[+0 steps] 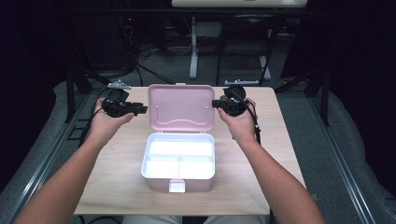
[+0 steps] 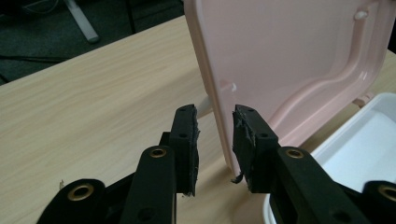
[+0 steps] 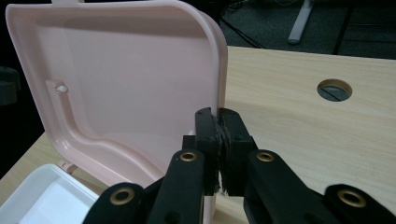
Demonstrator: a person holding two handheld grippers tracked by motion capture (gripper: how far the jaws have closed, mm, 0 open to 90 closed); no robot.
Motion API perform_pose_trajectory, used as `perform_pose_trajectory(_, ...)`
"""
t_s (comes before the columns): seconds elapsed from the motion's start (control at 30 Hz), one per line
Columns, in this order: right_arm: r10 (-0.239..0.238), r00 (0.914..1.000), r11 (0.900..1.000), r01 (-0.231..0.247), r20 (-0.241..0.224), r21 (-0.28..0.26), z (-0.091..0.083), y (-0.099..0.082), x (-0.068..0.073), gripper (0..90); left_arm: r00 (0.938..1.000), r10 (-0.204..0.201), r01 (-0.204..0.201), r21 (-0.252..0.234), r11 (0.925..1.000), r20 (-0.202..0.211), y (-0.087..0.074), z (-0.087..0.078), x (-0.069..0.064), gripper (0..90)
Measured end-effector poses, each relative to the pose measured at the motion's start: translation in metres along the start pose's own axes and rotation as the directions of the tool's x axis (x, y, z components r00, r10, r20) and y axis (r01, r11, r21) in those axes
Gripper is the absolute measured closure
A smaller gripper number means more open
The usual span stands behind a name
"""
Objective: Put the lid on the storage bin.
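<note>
A pink box (image 1: 177, 182) stands open in the middle of the table, its white divided tray (image 1: 178, 154) facing up. Its pink lid (image 1: 180, 106) is raised upright at the back. My right gripper (image 1: 215, 103) is shut on the lid's right edge; in the right gripper view the jaws (image 3: 218, 126) are pinched on the rim of the lid (image 3: 130, 79). My left gripper (image 1: 142, 109) is at the lid's left edge. In the left gripper view its jaws (image 2: 212, 135) stand open astride the rim of the lid (image 2: 289, 51), the pads apart from it.
The wooden table (image 1: 116, 163) has bare room on both sides of the box. A round cable hole (image 3: 334, 89) lies in the table behind the right gripper. The box's white latch (image 1: 177, 186) points toward the near edge. Table legs and cables (image 1: 193, 51) stand on the floor beyond.
</note>
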State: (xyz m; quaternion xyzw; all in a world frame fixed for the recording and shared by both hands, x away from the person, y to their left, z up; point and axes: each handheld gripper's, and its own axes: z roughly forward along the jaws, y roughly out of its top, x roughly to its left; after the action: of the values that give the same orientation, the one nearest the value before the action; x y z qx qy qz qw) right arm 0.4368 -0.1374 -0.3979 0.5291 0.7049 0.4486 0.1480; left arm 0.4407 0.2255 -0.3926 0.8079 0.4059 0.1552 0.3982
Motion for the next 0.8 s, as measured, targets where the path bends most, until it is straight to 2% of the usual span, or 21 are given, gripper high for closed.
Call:
perform_pose_trajectory(0.07, -0.001, 1.0, 1.0, 0.001, 0.0, 0.0, 0.0, 0.0, 0.0, 87.2, 1.0, -0.002, 0.002, -0.027, 0.9996, -0.003, 0.001, 0.0, 0.0, 67.6)
perform_pose_trajectory(0.17, -0.001, 1.0, 1.0, 0.001, 0.0, -0.001, 0.0, 0.0, 0.0, 87.2, 0.9996, -0.027, 0.026, -0.07, 0.9972, -0.007, 0.003, 0.001, 0.001, 67.1)
perform_pose_trajectory(0.33, 0.003, 1.0, 1.0, -0.003, 0.0, -0.001, 0.0, 0.0, 0.001, 87.2, 0.9983, -0.057, 0.056, -0.107, 0.9926, -0.006, 0.006, 0.006, 0.003, 67.5)
perform_pose_trajectory(0.47, 0.003, 1.0, 1.0, -0.003, -0.001, -0.005, -0.001, -0.001, 0.001, 87.2, 0.9977, -0.068, 0.068, -0.118, 0.9908, -0.001, 0.007, 0.012, 0.003, 68.9)
perform_pose_trajectory(0.6, 0.002, 1.0, 0.9999, -0.002, -0.007, -0.011, -0.001, -0.002, 0.0, 87.2, 0.9962, -0.086, 0.087, -0.129, 0.9878, 0.014, 0.008, 0.015, 0.002, 73.9)
perform_pose_trajectory(0.8, 0.004, 1.0, 0.9999, -0.004, -0.008, -0.013, -0.002, -0.002, 0.001, 87.2, 0.9958, -0.092, 0.091, -0.144, 0.9855, -0.001, 0.009, 0.018, 0.001, 79.8)
